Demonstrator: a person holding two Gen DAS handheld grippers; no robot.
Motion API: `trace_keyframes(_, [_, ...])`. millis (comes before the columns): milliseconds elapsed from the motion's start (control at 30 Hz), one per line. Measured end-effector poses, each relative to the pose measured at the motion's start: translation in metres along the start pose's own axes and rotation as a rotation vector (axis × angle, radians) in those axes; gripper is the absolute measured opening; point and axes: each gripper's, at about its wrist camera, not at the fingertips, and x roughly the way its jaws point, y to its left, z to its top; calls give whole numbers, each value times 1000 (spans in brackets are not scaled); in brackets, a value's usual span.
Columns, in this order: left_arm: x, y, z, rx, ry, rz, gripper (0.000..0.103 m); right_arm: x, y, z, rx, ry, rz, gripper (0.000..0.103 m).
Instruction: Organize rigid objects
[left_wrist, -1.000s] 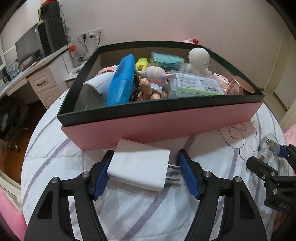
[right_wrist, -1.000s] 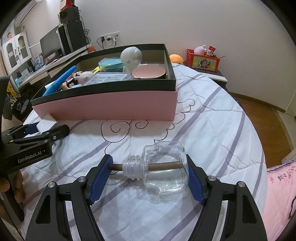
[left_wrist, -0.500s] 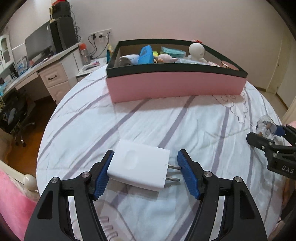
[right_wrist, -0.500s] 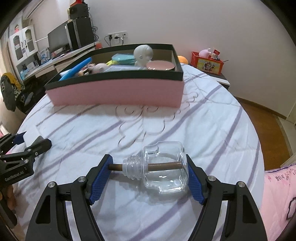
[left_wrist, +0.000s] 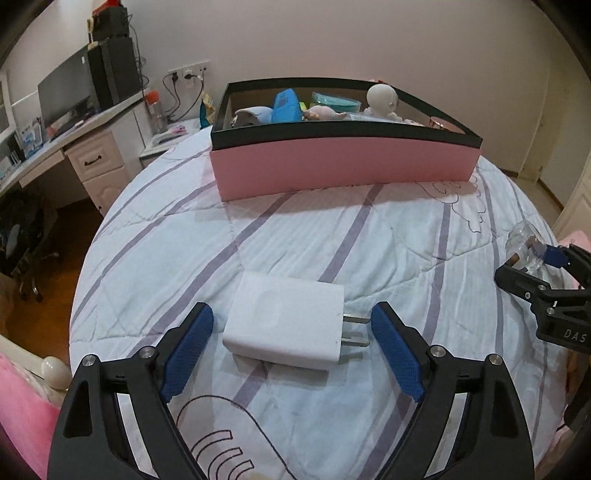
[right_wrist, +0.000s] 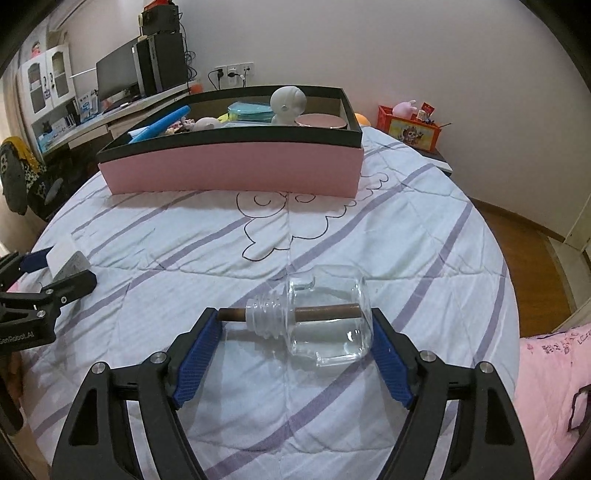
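Note:
A white plug charger (left_wrist: 284, 326) lies on the striped bedspread between the fingers of my left gripper (left_wrist: 291, 350). The jaws stand open, with gaps on both sides of it. My right gripper (right_wrist: 295, 350) is shut on a clear glass bottle (right_wrist: 325, 317) with a brown stick through its neck, held low over the bedspread. The bottle also shows at the right edge of the left wrist view (left_wrist: 526, 247). A pink box with a black rim (left_wrist: 343, 162) stands at the far side of the bed; it also shows in the right wrist view (right_wrist: 229, 166).
The box holds several things: a white doll head (left_wrist: 382, 98), a blue case (left_wrist: 286, 105), a teal container (right_wrist: 251, 110). A desk with a monitor (left_wrist: 66, 96) stands at the left. A red toy crate (right_wrist: 410, 127) sits on a nightstand at the right.
Both grippers have pulled back from the pink box toward the near side of the bed. My left gripper has opened and let go of the charger, which now rests on the bedspread.

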Motion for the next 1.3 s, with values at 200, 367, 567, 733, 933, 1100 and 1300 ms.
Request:
trace_keyframes(200, [-1,-3,1,7,-25,-7,69,1,0,0,-1,-8,-8,77])
trace_keyframes(367, [-7,0,0,-25,-38,-6,69,-3,-3,-1,15,-33,-7,76])
trace_keyframes(567, [-23,-3,0,-50,-92,-20,68,-21,-7,-1,49,-116,-16,76])
trace_keyframes(733, [-48,-12,6,-54,-179,-34,68,-48,-4,3,61,-214,-13,76])
trace_keyframes(933, [-86,-23,15,-55,-283,-17,68,-90,7,13,50,-342,-11,76])
trace_keyframes(1100, [-126,-26,24,-64,-401,19,68,-125,17,18,46,-447,-7,76])
trace_keyframes(1300, [-168,-34,27,-58,-525,61,68,-162,32,22,24,-547,3,76])
